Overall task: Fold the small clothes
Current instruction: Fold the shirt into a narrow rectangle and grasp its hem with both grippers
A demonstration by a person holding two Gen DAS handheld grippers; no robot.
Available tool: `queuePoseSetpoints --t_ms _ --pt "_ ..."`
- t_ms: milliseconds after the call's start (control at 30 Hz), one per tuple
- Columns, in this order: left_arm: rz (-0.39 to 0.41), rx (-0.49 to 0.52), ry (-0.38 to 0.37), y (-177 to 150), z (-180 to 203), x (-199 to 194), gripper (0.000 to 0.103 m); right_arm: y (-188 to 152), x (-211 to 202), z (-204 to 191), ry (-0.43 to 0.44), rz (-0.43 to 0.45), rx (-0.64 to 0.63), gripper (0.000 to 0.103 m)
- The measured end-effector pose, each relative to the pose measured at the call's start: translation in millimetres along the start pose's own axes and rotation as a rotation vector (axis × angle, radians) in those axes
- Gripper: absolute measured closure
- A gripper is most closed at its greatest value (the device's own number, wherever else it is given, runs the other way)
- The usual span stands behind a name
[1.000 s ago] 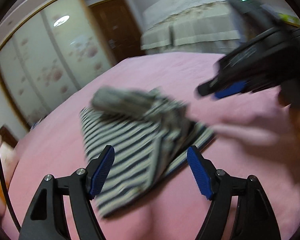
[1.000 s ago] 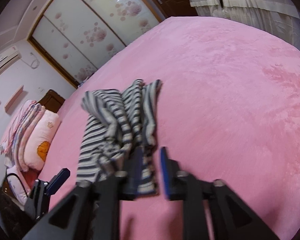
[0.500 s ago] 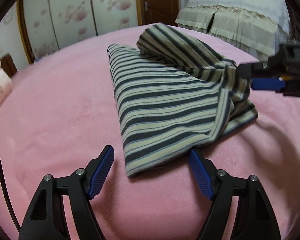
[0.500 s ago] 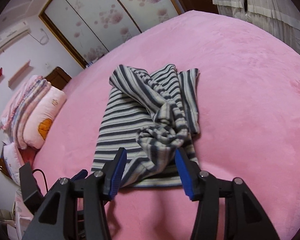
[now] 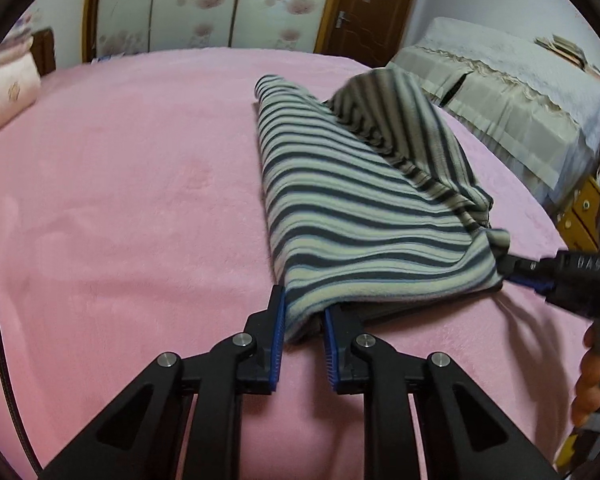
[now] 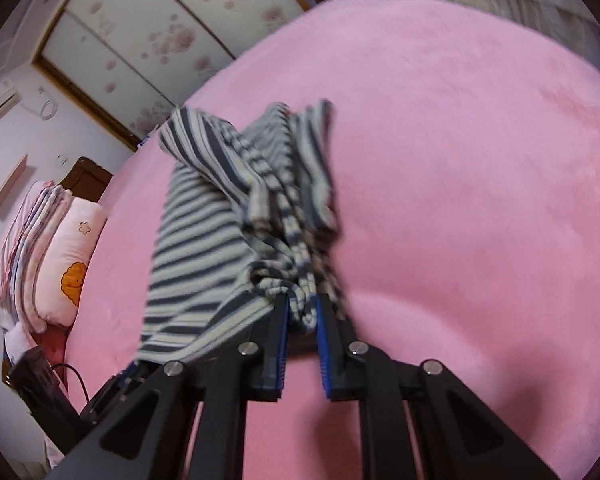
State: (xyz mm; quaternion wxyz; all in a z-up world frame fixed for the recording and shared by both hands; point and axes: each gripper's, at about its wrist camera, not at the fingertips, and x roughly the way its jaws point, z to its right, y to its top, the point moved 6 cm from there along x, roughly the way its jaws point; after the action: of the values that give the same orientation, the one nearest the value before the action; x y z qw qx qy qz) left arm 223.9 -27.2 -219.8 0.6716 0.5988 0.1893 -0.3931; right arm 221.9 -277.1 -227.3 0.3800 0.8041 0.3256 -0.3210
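Observation:
A small dark-and-cream striped garment [image 5: 364,208] lies on the pink bed blanket [image 5: 120,200], partly folded with a bunched part along its right side. My left gripper [image 5: 303,320] is shut on the garment's near left corner. My right gripper [image 6: 302,316] is shut on the near right corner, where the cloth [image 6: 204,240] is bunched. The right gripper also shows in the left wrist view [image 5: 516,272] at the garment's right corner. The near edge is lifted a little off the blanket.
Pillows and folded bedding [image 6: 56,248] lie at the bed's head on the left. A wardrobe with flowered sliding doors [image 5: 204,4] and a brown door [image 5: 364,4] stand behind. A cloth-covered piece of furniture [image 5: 508,80] stands at the right of the bed.
Both grippers were open near the garment's near edge. Now each has moved in and shut on a near corner, and the edge is raised slightly.

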Motion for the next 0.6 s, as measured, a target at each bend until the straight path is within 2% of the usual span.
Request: queuePoseSetpoints --t_ms 133,233,367,500,567,600 --pt "-0.047 -0.092 -0.011 -9.3 -15.1 4.0 0.087 -5.5 -8.1 6.5 -0.029 0.007 -0.001 0.087" --pt "-0.046 -0.130 -0.028 -10.2 -20.5 -0.4 0.087 -3.8 -18.7 3.4 -0.044 0.030 -0.030 0.087" --pt "0.004 -0.103 -0.019 -1.3 -13.1 -15.5 0.087 2.7 -38.0 -11.5 -0.025 0.092 -0.069 0.087" --pt "0.076 -0.096 -0.050 16.2 0.8 -33.4 0.087 10.1 -44.4 -34.8 0.022 0.124 -0.116 0.087" --pt "0.116 -0.105 -0.067 26.7 8.1 -40.1 0.084 11.0 -40.8 -46.4 0.028 0.125 -0.148 0.087" --pt "0.124 -0.105 -0.084 30.6 12.3 -40.5 0.078 10.4 -37.4 -51.9 0.031 0.119 -0.162 0.087"
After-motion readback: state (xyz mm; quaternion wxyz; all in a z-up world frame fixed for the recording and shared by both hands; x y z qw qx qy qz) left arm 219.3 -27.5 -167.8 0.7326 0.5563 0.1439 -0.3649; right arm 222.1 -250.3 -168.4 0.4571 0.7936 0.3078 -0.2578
